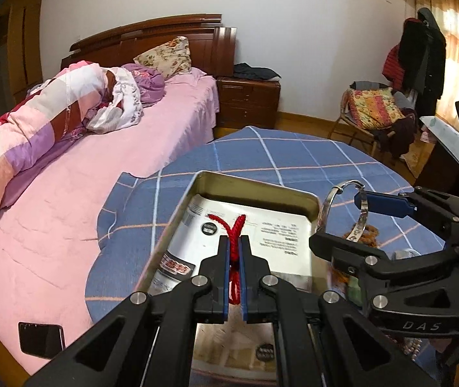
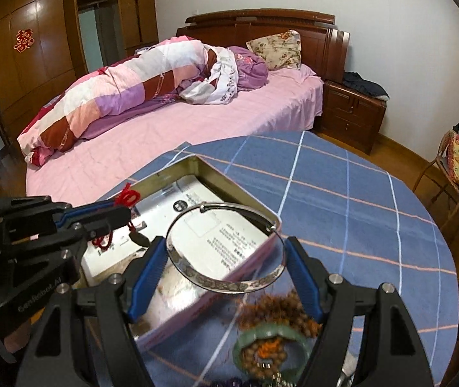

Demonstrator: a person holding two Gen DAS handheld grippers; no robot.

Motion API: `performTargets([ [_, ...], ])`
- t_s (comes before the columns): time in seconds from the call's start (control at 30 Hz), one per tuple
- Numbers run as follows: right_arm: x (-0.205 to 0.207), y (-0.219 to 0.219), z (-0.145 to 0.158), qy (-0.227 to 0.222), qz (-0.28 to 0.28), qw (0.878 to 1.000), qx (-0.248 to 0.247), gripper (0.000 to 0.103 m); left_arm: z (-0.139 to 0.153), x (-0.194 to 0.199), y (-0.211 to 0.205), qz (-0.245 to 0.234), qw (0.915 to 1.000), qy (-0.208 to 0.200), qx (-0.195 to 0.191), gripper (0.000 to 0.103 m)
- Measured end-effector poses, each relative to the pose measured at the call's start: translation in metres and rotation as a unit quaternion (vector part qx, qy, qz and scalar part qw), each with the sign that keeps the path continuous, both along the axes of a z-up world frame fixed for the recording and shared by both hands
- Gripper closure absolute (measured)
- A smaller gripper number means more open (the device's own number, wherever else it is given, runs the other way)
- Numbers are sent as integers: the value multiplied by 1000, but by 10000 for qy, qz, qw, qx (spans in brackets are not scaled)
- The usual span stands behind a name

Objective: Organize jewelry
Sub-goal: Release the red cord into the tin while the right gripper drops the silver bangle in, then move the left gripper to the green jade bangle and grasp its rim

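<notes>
The left gripper [image 1: 235, 251] is pinching a red cord [image 1: 233, 225] between narrow, nearly closed jaws, and is holding it above the open metal tin [image 1: 255, 190], whose floor is lined with a printed sheet. In the right wrist view the cord's looped end [image 2: 128, 197] is sticking out past the left gripper's tips at about 9 o'clock, over the tin's near-left corner.

The right gripper [image 2: 226, 258] is gripping a silver bangle [image 2: 223, 282] across its width, its blue pads [image 2: 147, 274] pressing on opposite sides of the ring, so the jaws are standing fairly wide. The bangle is hanging over the tin's pink side wall [image 2: 229, 285].

At 6 o'clock below the right gripper, a green bangle [image 2: 271, 335] and brown bead strands [image 2: 281, 309] are lying on the desk with its blue checked cloth [image 2: 358, 213], just beside the tin.
</notes>
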State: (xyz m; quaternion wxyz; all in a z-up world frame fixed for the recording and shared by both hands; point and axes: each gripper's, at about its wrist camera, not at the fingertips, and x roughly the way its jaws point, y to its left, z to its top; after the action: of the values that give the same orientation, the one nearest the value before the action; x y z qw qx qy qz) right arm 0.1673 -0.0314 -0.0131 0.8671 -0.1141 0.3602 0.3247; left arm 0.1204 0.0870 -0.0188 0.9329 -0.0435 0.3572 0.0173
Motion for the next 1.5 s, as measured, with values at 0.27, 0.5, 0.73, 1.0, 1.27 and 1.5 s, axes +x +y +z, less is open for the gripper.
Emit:
performTargets([
  [0.27, 16, 13, -5, 81, 1, 9999, 96, 27, -10, 10, 10, 45, 10000, 79, -35, 100],
  [0.5, 24, 20, -21, 253, 34, 9997, -15, 27, -21, 18, 11, 25, 9998, 195, -32, 99],
  [0.73, 28, 21, -24, 312, 139, 9994, 36, 25, -29, 23, 13, 124, 9992, 366, -41, 97],
  [1.0, 23, 8, -17, 308, 57, 9991, 300, 12, -35, 23, 16, 195, 9985, 481, -164, 69],
  [1.27, 4, -49, 1, 125, -214, 9977, 629, 5, -26, 16, 10, 113, 9996, 242, -115, 34],
  [1.5, -5, -122, 1, 98, -1120, 9915, 653, 5, -19, 8, -5, 188, 9996, 197, -64, 34],
])
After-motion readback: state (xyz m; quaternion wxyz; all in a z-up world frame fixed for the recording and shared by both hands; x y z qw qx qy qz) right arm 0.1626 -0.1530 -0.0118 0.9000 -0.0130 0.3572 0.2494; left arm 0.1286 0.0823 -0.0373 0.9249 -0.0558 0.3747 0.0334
